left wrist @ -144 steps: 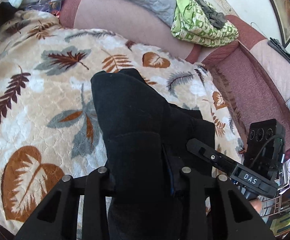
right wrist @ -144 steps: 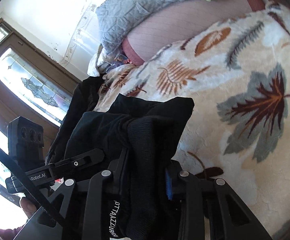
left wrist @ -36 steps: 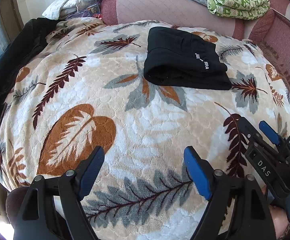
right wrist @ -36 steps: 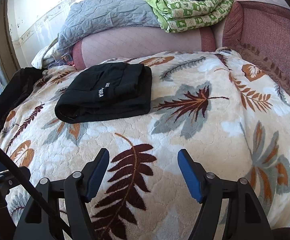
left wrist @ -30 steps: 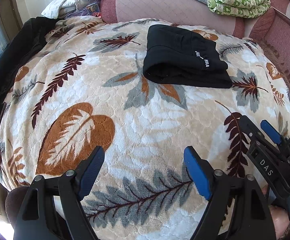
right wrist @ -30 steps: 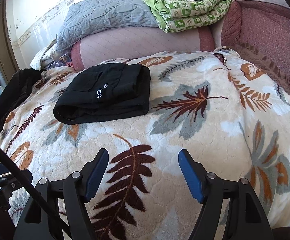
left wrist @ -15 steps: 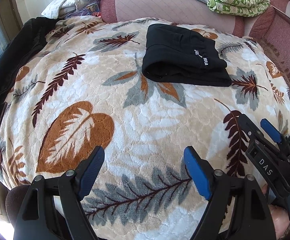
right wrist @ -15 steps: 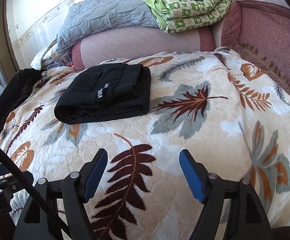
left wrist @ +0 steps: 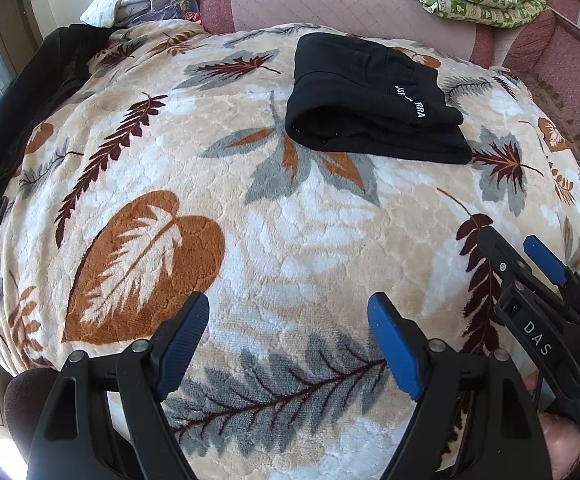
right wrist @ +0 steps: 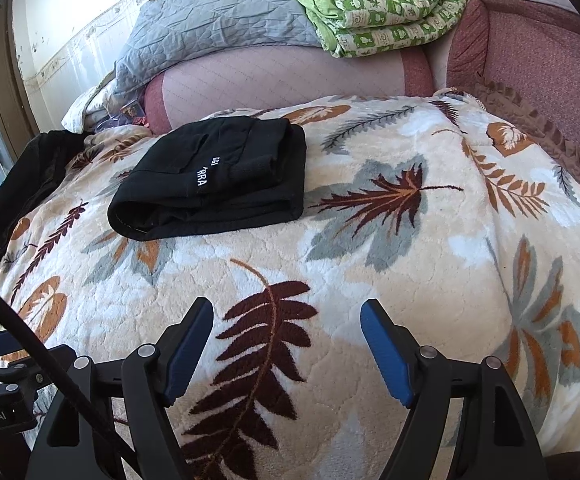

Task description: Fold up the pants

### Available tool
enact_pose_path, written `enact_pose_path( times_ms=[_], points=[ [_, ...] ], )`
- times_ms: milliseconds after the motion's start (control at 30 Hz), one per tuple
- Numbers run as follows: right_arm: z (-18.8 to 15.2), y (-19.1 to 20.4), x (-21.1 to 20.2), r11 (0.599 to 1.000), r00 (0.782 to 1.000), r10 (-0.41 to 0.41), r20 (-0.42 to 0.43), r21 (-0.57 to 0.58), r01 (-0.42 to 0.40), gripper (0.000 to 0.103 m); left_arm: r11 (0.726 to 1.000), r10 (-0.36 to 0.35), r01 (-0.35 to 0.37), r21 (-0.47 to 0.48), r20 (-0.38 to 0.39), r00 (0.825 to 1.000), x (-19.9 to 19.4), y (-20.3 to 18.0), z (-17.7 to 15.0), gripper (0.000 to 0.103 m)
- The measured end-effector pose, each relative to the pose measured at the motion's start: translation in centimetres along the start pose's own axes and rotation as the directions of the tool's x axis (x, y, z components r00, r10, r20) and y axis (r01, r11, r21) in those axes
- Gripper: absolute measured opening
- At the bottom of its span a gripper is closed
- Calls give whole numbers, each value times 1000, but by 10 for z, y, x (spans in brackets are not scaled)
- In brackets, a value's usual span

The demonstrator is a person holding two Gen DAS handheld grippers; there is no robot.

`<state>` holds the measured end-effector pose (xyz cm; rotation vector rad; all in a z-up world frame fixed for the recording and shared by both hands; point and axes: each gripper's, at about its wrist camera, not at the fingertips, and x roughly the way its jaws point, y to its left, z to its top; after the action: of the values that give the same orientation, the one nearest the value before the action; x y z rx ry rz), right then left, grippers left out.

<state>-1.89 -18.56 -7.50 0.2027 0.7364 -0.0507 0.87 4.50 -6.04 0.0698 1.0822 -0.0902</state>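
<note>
The black pants (left wrist: 366,108) lie folded into a compact rectangle with white lettering on top, on the far part of a leaf-patterned blanket (left wrist: 250,220). They also show in the right wrist view (right wrist: 218,184). My left gripper (left wrist: 288,340) is open and empty, held above the blanket's near edge, well short of the pants. My right gripper (right wrist: 286,344) is open and empty, also near the front edge, and shows at the right of the left wrist view (left wrist: 530,272).
A maroon sofa back (right wrist: 290,76) rises behind the blanket, with a grey quilt (right wrist: 218,20) and a green patterned blanket (right wrist: 386,4) piled on it. A dark garment (left wrist: 18,112) hangs at the left edge. The sofa arm (right wrist: 550,60) is at the right.
Both grippers, earlier shut on the pants, have let go and drawn back to the near edge. In the last second, almost nothing has moved.
</note>
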Motion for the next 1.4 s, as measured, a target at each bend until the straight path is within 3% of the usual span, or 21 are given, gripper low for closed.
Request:
enact_pose_path(
  times_ms=[400,600,833,1033,1200,1400],
  points=[
    [-1,5,11,1000,1000,11,-25,-21,-12,82,999,17,-18,-31,-33,999,26,8,1,81],
    [-1,6,20,1000,999,6,-45,-25,-7,86,998,49,-49,-29,18,999,36,7,0,103],
    [-1,8,26,999,998,1,-58,-38,-4,89,998,51,-48,-36,85,995,41,7,1,103],
    [-1,7,27,999,998,8,-57,-33,-10,90,998,55,-53,-30,64,996,45,5,6,103],
    [-2,4,23,1000,999,18,-40,-20,-19,90,997,-6,10,-72,51,999,29,19,0,103],
    [-6,7,6,998,999,-33,14,-50,34,90,984,23,1,-178,131,991,-18,43,-8,103]
  ],
)
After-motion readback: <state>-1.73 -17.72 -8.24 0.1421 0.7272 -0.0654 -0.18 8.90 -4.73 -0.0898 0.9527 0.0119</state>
